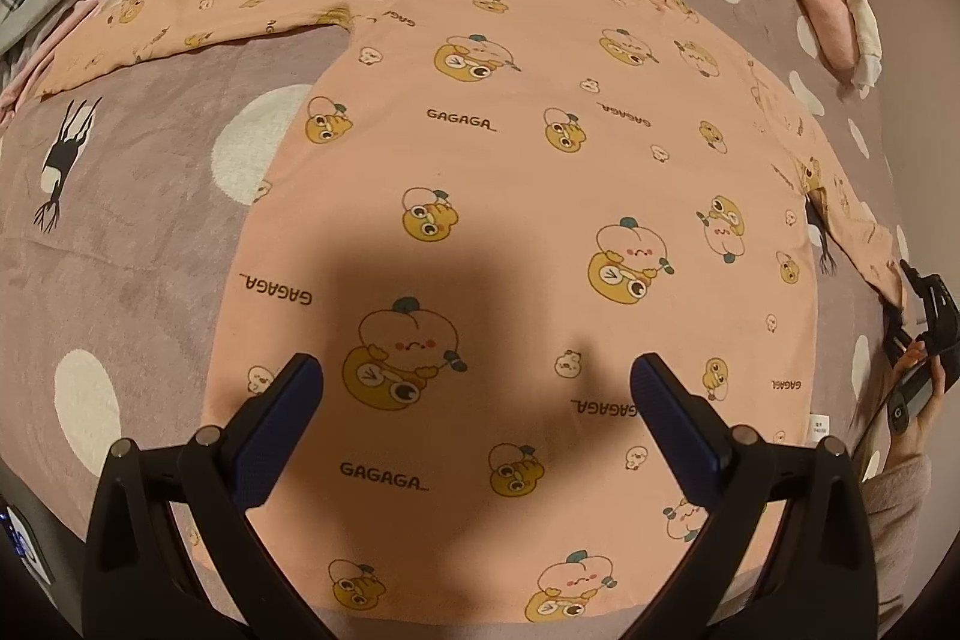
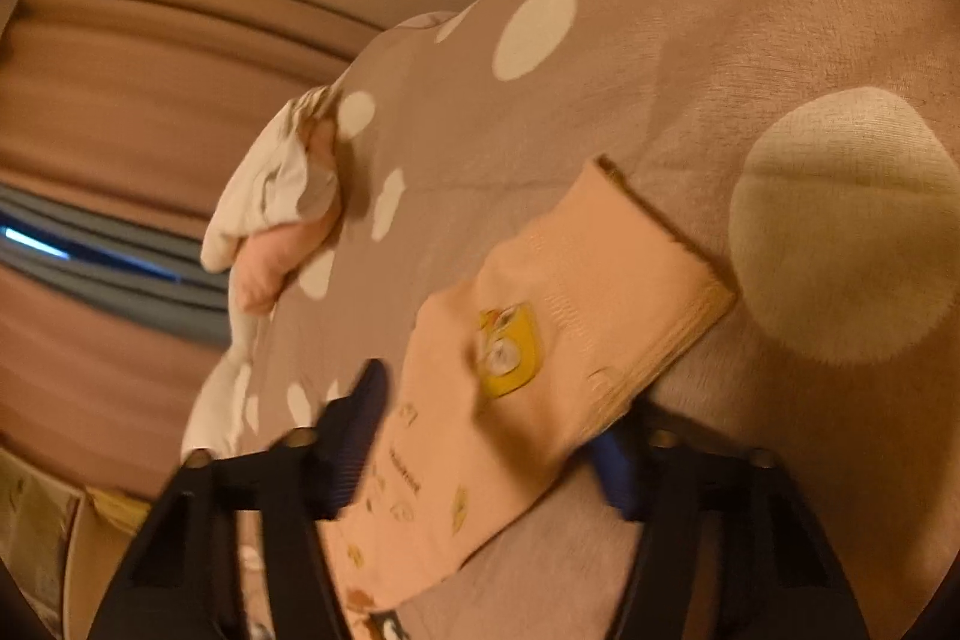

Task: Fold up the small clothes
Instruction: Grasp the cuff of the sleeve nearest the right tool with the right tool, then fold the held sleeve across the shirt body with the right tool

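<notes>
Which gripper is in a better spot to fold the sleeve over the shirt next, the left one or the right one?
The right gripper, probably. The sleeve of the peach shirt already lies between its fingers. The left gripper hangs open above the shirt's middle, holding nothing.
</notes>
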A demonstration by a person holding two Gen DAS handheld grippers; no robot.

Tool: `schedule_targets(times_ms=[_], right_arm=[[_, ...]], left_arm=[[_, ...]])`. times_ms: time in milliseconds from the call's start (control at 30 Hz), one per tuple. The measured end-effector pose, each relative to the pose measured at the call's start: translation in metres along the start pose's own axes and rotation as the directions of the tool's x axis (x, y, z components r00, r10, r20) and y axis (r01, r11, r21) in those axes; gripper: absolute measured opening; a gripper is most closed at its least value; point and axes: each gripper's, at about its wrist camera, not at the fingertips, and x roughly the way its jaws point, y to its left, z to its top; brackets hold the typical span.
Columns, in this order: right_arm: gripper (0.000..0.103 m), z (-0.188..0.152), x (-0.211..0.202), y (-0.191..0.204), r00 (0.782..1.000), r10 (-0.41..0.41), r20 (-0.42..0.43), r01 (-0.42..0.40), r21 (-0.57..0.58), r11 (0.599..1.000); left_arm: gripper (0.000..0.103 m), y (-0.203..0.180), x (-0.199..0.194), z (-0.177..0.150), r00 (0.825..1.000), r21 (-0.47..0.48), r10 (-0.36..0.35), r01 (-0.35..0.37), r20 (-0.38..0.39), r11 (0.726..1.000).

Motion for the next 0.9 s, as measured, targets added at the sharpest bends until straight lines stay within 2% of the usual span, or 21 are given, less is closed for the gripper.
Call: schedule_targets(times_ms=[33, 100, 200, 367, 533, 633, 767, 900], right_arm=[[0.040, 0.001, 0.000, -0.001, 1.000, -0.016, 0.002, 0.016, -0.001, 1.000], [0.019, 0.001, -0.003, -0.003, 0.998, -0.059, 0.004, 0.059, -0.003, 0.998], [0.009, 0.002, -0.014, -0.003, 0.997, -0.082, 0.012, 0.082, -0.002, 0.997], [0.008, 0.003, -0.055, 0.042, 0.993, -0.069, 0.099, 0.084, -0.155, 0.984], [0.008, -0.012, -0.067, 0.098, 0.992, -0.099, 0.082, 0.121, -0.344, 0.931], [0.008, -0.031, -0.054, 0.134, 0.991, -0.116, 0.065, 0.133, -0.449, 0.884], [0.008, -0.069, -0.024, 0.192, 0.994, -0.113, 0.015, 0.100, -0.582, 0.807], [0.008, -0.124, 0.007, 0.260, 0.995, -0.094, -0.025, 0.048, -0.721, 0.692]], left_arm=[[0.102, 0.000, 0.000, 0.000, 1.000, 0.003, 0.000, 0.000, -0.001, 1.000], [0.102, -0.001, 0.001, 0.000, 1.000, 0.006, -0.002, 0.002, -0.001, 1.000], [0.102, 0.003, 0.000, 0.000, 1.000, 0.006, -0.002, 0.002, 0.004, 1.000], [0.102, 0.013, -0.005, -0.003, 1.000, -0.014, -0.011, 0.011, 0.018, 1.000], [0.102, 0.023, -0.007, -0.006, 0.999, -0.040, -0.047, 0.048, 0.018, 0.998], [0.102, 0.031, -0.012, -0.009, 0.998, -0.049, -0.059, 0.061, 0.029, 0.997], [0.102, 0.049, -0.018, -0.008, 0.997, -0.079, -0.059, 0.062, 0.050, 0.995], [0.102, 0.069, -0.020, -0.008, 0.997, -0.108, -0.043, 0.049, 0.062, 0.993]])
